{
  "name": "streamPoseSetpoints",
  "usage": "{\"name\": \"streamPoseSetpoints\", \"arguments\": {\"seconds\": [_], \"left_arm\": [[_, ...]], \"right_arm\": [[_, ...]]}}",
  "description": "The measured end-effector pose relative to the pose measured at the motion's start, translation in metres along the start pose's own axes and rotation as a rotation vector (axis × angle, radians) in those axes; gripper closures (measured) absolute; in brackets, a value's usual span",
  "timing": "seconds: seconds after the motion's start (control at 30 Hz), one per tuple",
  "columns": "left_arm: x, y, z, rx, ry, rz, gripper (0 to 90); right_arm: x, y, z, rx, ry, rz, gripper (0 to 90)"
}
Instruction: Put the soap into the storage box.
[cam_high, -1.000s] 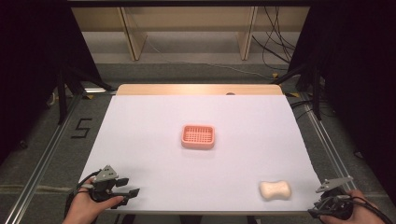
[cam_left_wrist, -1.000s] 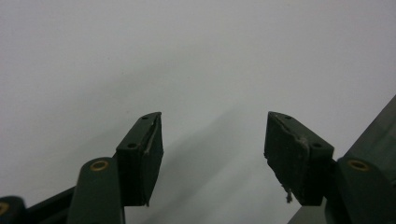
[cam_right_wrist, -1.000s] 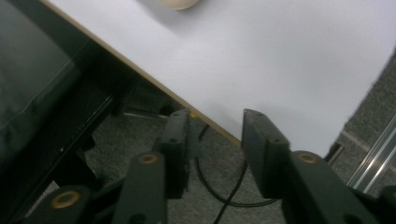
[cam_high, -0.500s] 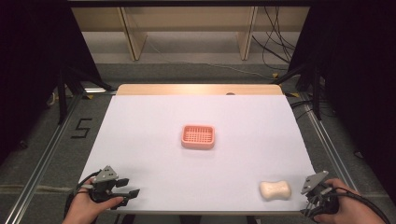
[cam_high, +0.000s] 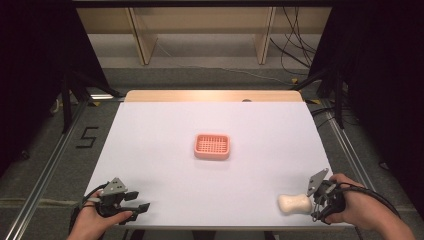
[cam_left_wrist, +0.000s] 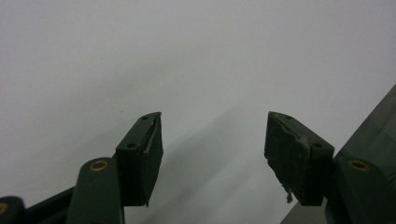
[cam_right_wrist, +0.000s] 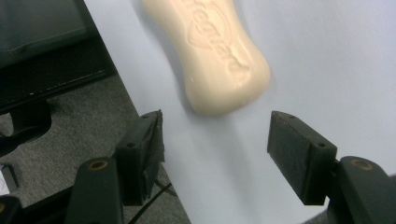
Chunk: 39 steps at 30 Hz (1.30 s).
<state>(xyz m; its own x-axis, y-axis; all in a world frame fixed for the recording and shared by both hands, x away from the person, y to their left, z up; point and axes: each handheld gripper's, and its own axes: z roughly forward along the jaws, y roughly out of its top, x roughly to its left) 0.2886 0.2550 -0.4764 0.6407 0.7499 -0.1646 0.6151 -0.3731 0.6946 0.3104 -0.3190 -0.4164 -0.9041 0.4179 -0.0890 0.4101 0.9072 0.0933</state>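
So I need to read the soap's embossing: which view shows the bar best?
The right gripper view: the soap bar lies close, lettering visible. The high view shows it small, by the right gripper.

Looked like a lab recording bay: white-topped table (cam_high: 150, 145) framed by aluminium rails (cam_high: 42, 172) on grey carpet (cam_high: 45, 125), a taped numeral 5 (cam_high: 86, 137) beside it, black curtains (cam_high: 30, 60), loose cables (cam_high: 295, 55), bare wooden shelving (cam_high: 200, 30) behind.

black tongs (cam_right_wrist: 215, 135) with brass-ringed screw holes, grey three-cornered plates, trailing black cables.
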Motion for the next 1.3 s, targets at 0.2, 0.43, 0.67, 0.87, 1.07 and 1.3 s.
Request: {"name": "streamPoseSetpoints", "arguments": {"seconds": [0.2, 0.43, 0.67, 0.87, 1.07, 1.3], "left_arm": [[0.000, 0.000, 0.000, -0.001, -0.001, 0.001, 36.7], [0.000, 0.000, 0.000, -0.001, -0.002, 0.000, 36.6], [0.001, 0.000, 0.000, 0.009, 0.009, 0.006, 36.7], [0.000, 0.000, 0.000, -0.004, -0.003, 0.001, 36.6], [0.000, 0.000, 0.000, -0.002, -0.004, 0.001, 36.6], [0.000, 0.000, 0.000, 0.002, 0.016, 0.001, 36.6]], "right_arm": [[0.000, 0.011, 0.005, -0.002, 0.015, -0.040, 35.3], [-0.003, 0.024, 0.009, -0.006, 0.013, -0.090, 34.7], [-0.005, 0.036, 0.014, 0.004, 0.005, -0.129, 33.4], [-0.006, 0.045, 0.018, 0.024, 0.014, -0.153, 33.2], [-0.006, 0.051, 0.026, 0.037, 0.030, -0.185, 33.6], [-0.004, 0.054, 0.034, 0.049, 0.039, -0.197, 36.1]]}}
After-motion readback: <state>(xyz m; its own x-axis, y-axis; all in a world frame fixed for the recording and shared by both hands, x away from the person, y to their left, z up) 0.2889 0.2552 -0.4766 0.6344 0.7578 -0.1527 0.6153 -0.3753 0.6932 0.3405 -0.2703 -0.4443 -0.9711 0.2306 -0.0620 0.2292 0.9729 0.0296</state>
